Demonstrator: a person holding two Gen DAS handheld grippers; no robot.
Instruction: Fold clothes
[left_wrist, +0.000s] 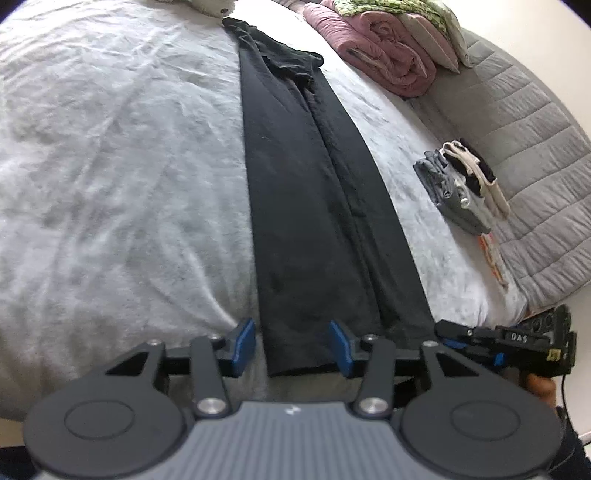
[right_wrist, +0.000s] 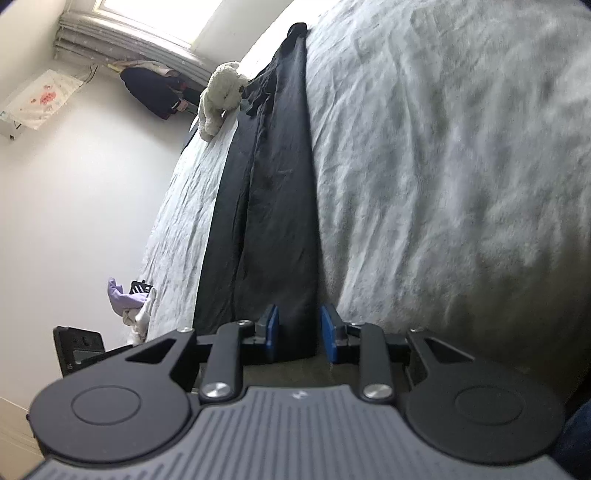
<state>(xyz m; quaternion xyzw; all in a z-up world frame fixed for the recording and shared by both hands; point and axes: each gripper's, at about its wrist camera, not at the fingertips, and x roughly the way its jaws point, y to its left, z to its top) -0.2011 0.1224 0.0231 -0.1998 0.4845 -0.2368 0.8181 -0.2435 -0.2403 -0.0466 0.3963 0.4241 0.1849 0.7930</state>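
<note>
Black trousers (left_wrist: 306, 206) lie flat on the bed (left_wrist: 110, 166), long axis running straight away from me. Near hem sits between both claws: left claw (left_wrist: 291, 349) open over one corner, right claw (right_wrist: 301, 332) open astride the other, neither gripping.

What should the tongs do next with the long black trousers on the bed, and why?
Probably close both tongs on the near hem. The black trousers lie flat and lengthwise on the bed, and the left tongs and right tongs each straddle a hem corner, not yet pinching it.
</note>
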